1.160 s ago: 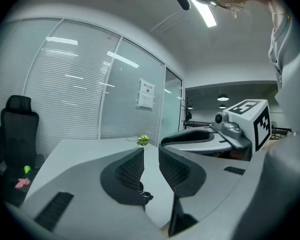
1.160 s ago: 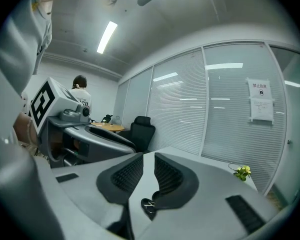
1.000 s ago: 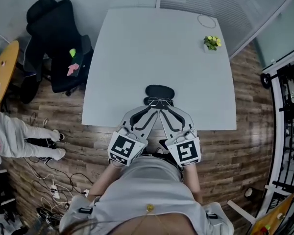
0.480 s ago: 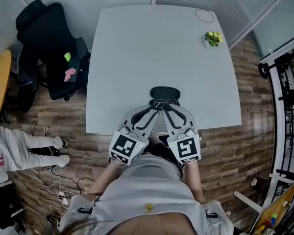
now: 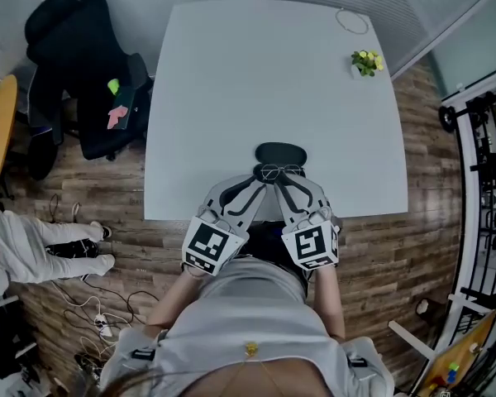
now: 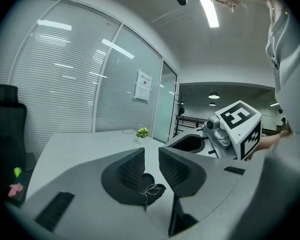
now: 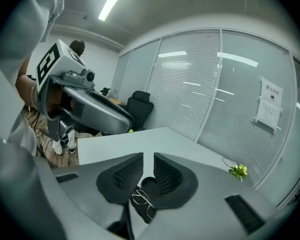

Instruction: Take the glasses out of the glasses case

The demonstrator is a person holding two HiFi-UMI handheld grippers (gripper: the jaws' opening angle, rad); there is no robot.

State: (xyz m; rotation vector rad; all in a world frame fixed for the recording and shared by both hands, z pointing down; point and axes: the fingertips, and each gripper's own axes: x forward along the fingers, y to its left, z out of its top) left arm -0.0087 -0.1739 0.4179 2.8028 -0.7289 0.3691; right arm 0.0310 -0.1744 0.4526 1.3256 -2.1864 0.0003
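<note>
The white table [image 5: 231, 98] fills most of your head view, and you stand at its near edge. A black office chair [image 5: 78, 56] sits off its left side, on the wood floor [image 5: 413, 246].

Your two grippers reach over the near edge side by side, and their tips meet near the middle. The left gripper [image 6: 151, 156] has its jaws set a narrow gap apart. Its own view shows only table and case through that gap, and nothing is pinched. The right gripper [image 7: 148, 161] is the same, with its jaws slightly spread and nothing caught between the ribbed pads.

The black glasses case [image 5: 281, 151] lies flat on the table just beyond both sets of tips. A small potted plant [image 5: 366, 62] stands near the far right corner, well apart from your work, with a thin loop of cord [image 5: 352, 21] lying beyond it.

The wire-framed glasses [image 5: 279, 172] rest at the near end of the case, right in front of both grippers' tips. You cannot tell whether either tip touches the frame.
</note>
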